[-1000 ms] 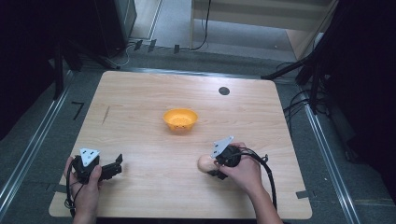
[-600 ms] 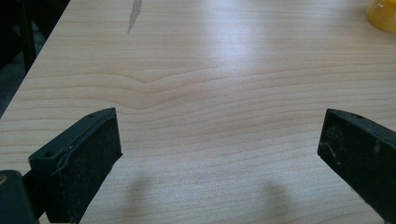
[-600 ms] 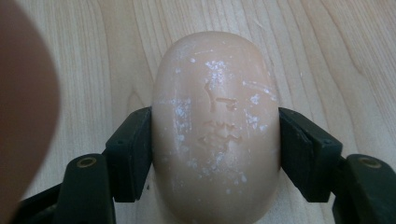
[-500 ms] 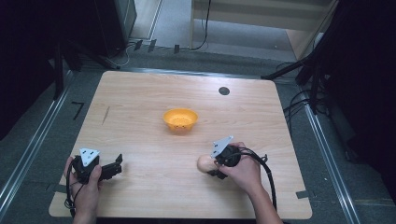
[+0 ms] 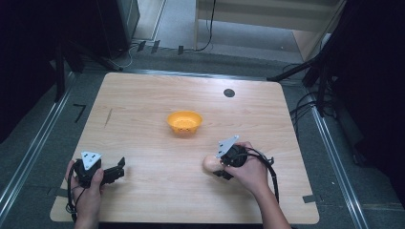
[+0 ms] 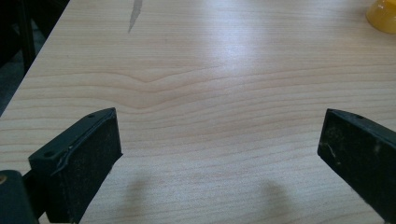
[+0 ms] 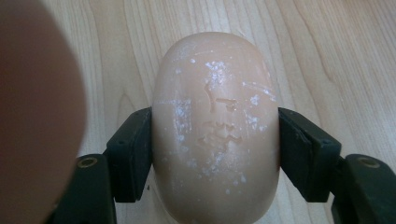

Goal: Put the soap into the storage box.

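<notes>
Nothing much has shifted over the last second — your right tongs (image 5: 216, 168) sit at the same spot near the front of the desk (image 5: 143, 105), and the peach-coloured soap bar (image 7: 215, 126) between them has barely budged. Those tongs are clamped on the soap bar, one black pad pressing each long side about halfway along, with the bar's rounded far end jutting out past the tips. It looks to be resting on or just above the desk; which one is hard to tell.

Your left tongs (image 5: 114, 171) stand wide apart over bare wood at the front left corner, holding nothing.

To do this step well, keep the squeeze steady — soap is slick and rounded, so a slack grip could let it squirt forward. Lift straight up before you travel. The orange bowl (image 5: 184, 122) lies farther back, near the middle of the desk and well apart from the soap bar, a likely place to carry it.
</notes>
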`<state>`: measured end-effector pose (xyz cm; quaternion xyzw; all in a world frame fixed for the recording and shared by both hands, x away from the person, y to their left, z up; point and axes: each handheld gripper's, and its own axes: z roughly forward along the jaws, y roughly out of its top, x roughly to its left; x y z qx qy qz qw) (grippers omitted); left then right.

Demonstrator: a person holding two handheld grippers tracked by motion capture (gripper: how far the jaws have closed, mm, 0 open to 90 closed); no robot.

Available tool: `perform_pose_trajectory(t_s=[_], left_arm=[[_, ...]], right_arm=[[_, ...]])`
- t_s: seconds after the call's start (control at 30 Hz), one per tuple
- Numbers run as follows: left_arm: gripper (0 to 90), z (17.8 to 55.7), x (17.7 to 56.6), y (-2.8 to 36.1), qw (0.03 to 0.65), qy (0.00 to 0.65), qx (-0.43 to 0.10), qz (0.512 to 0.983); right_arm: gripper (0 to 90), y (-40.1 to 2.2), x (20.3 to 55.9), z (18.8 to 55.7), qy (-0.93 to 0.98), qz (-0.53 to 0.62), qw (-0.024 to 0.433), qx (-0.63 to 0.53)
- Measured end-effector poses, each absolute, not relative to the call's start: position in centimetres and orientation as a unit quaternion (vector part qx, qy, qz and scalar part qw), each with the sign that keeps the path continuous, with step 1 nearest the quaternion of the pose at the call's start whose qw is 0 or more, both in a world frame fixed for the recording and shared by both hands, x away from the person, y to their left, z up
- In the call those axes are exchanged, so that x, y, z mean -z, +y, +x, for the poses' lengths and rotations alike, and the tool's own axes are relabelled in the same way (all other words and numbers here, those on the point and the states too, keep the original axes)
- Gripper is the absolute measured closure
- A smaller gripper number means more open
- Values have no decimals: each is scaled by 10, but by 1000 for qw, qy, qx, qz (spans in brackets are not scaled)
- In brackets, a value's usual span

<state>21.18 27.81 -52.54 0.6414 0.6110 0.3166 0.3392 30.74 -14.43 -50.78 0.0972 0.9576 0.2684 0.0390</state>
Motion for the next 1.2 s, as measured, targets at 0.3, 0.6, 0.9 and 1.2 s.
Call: perform_pose_trajectory(t_s=[0.3,0.6,0.9,1.2], left_arm=[[0,212,525,278,340,611,-317,641],[0,212,525,278,340,610,-316,642],[0,212,525,278,340,610,-317,642],[0,212,525,278,340,610,-316,642]], right_arm=[[334,-141,497,315,957,88,41,-273],[335,-136,489,326,957,79,33,-276],[335,-128,479,338,959,68,34,-274],[335,-121,470,354,956,64,32,-286]])
